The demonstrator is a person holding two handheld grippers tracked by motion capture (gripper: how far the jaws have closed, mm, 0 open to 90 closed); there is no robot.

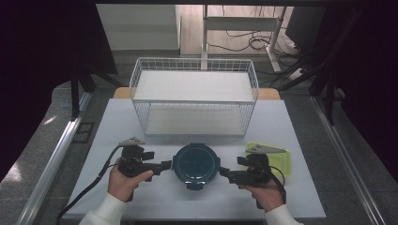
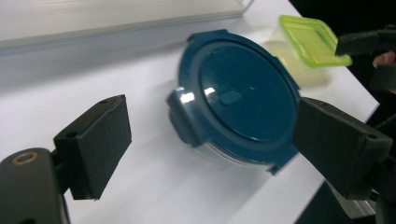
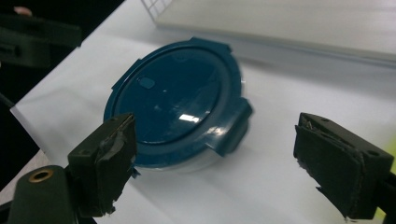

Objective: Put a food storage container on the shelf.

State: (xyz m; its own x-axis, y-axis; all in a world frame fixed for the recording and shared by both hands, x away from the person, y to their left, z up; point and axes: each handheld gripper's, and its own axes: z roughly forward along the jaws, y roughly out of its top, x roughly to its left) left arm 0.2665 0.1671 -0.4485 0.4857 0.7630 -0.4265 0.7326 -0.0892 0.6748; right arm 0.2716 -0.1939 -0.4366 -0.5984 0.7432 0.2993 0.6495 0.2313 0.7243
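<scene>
A round clear container with a dark blue clip lid (image 1: 196, 163) sits on the white table (image 1: 117, 131), in front of the wire basket. My left gripper (image 1: 165, 165) points at its left side and my right gripper (image 1: 225, 173) at its right side, each held level in a hand. In the left gripper view the lid (image 2: 243, 98) lies just beyond the open left gripper (image 2: 212, 128), one side latch facing it. In the right gripper view the lid (image 3: 175, 105) lies ahead of the open right gripper (image 3: 217, 149). Nothing is gripped by either.
A white wire basket (image 1: 195, 101) with two shelves stands behind the container. A container with a light green lid (image 1: 279, 159) lies by the right hand, close to the table's right edge. Dark floor and metal rails flank the table.
</scene>
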